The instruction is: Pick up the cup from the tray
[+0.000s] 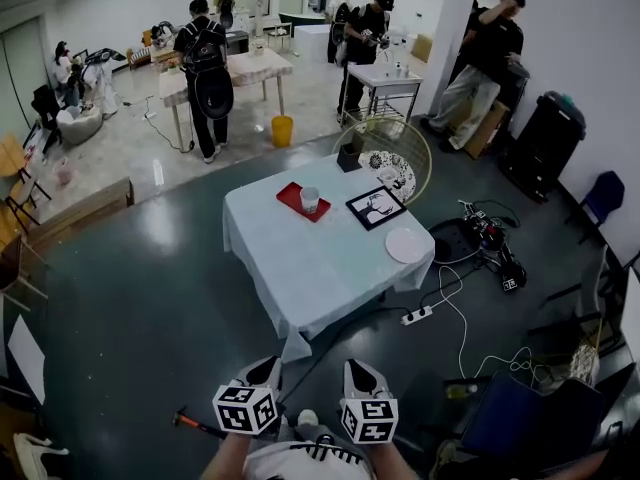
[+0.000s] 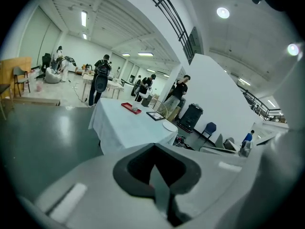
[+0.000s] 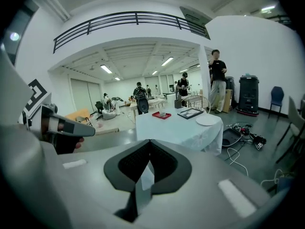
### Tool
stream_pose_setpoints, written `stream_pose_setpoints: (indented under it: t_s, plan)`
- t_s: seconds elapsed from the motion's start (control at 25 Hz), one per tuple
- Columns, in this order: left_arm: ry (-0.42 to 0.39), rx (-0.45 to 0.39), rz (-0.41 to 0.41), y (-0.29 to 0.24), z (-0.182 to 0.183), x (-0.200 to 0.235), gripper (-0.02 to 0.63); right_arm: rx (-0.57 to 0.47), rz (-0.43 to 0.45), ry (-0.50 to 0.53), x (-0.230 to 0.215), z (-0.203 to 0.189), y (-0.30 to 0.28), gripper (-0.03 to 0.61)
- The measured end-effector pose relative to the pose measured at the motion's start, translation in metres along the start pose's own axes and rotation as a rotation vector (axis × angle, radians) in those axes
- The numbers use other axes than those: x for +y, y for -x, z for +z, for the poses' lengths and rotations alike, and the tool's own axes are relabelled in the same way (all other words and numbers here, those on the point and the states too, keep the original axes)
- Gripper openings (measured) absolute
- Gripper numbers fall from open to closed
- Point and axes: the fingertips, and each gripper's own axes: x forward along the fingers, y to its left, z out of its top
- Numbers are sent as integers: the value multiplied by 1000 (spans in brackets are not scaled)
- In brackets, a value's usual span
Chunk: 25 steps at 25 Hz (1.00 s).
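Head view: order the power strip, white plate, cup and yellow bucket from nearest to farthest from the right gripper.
From the right gripper:
1. Power strip, on the floor just ahead, to the right.
2. White plate, at the table's right corner.
3. Cup, on the red tray at the table's far left side.
4. Yellow bucket, on the floor beyond the table.

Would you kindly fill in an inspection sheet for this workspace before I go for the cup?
Surface: table under a white cloth, well ahead of both grippers.
Job's things: cup upright on the red tray.
Clutter: white plate; black framed board.
Grippers: left gripper and right gripper both shut, empty.
Cables: power strip and white cable on the floor beside the table.
Surroundings: people at other tables; black bin.
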Motion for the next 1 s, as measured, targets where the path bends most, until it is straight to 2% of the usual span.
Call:
stream_pose_setpoints:
  t_s: [0.48,0.72,1.0]
  plan:
    - [22,-15,59,-12,-6,-4,0,26,54,10,-18,-2,-13,25]
    - [-4,-23,42,-28,7,-1,0,-2,60,-2,-24,11,-30,25]
    - [3,-33,36,-51,31,18,0,8,70,7,-23,26,-60,45]
